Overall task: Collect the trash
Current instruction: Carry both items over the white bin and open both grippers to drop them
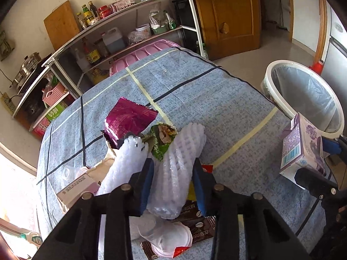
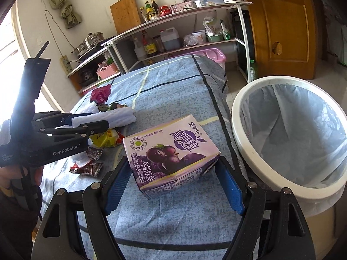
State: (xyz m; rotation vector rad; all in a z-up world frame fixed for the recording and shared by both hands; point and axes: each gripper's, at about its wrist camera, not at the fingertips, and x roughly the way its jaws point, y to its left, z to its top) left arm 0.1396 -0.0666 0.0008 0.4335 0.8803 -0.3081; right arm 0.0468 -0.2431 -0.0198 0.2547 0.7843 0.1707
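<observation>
At lower centre, the right claw pinches a purple milk carton near the bench edge, beside the open bin at right. The left claw, angled down, squeezes white foam netting amid wrappers; beyond, the bench lies bare.

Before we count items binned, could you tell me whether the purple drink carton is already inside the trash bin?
No: the purple drink carton sits between the right gripper pads, above the table, beside the trash bin.
</observation>
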